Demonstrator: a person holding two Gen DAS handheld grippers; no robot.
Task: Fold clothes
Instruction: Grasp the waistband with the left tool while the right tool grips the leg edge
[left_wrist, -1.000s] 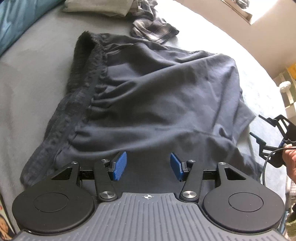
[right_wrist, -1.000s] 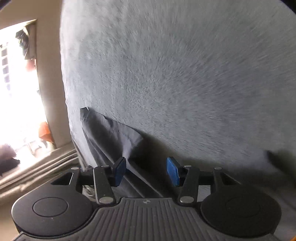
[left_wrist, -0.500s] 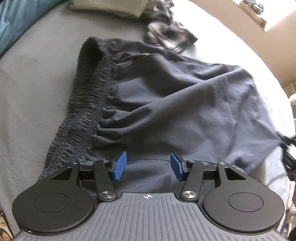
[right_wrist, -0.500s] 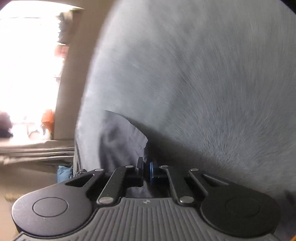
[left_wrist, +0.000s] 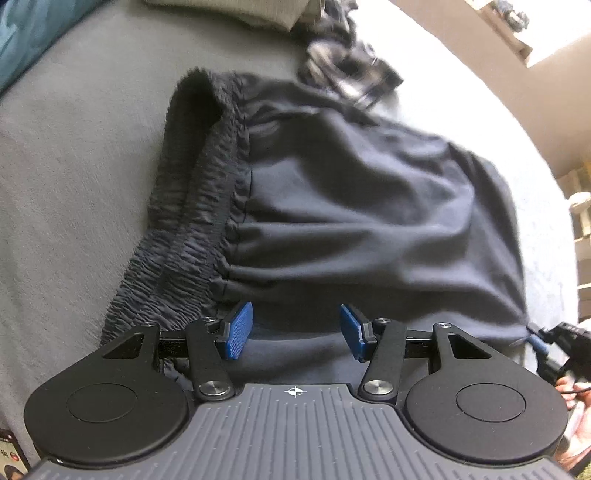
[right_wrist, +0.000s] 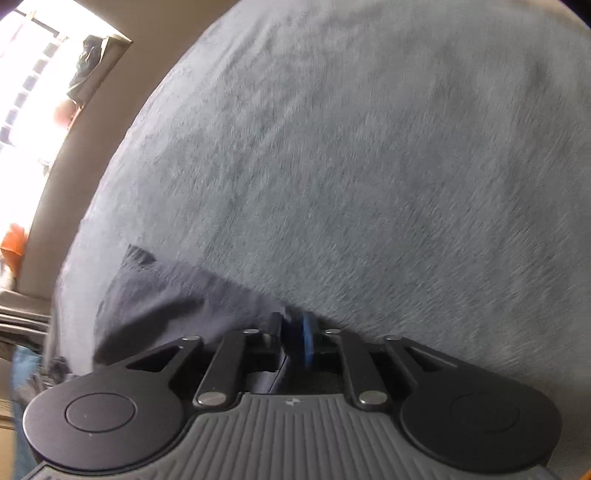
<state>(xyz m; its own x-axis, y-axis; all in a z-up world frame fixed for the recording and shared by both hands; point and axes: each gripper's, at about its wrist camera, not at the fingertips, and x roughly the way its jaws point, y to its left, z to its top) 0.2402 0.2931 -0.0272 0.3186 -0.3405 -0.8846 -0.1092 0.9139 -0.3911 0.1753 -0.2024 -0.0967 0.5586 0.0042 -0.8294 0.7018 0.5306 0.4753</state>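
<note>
The bed (left_wrist: 66, 155) is carrying everything here, its grey cover running out past the clothes at 9 o'clock and 12 o'clock in the left wrist view, with the mattress edge curving away at 2 o'clock. In the right wrist view the same cover is filling the upper frame, and its edge is dropping off at 9 o'clock toward a bright window.

The dark shorts (left_wrist: 351, 206) are lying across the middle of the bed, gathered waistband (left_wrist: 192, 206) at 9 o'clock. Compared with a second ago they are bunching inward: the hem side at 3 o'clock is being drawn up and over, so the first fold is probably under way. A checked garment (left_wrist: 351, 77) and a pale folded cloth (left_wrist: 236, 11) are lying beyond at 12 o'clock, near but not under the shorts, which limits room that way.

The right claw (right_wrist: 293, 339), open a second ago, is now clamped on the shorts' hem (right_wrist: 177, 295), near the bed's edge. The left claw (left_wrist: 295, 328) is hanging over the near part of the shorts with its blue pads (left_wrist: 236, 330) apart, gripping nothing. The most open room lies at 9 o'clock, past the waistband.
</note>
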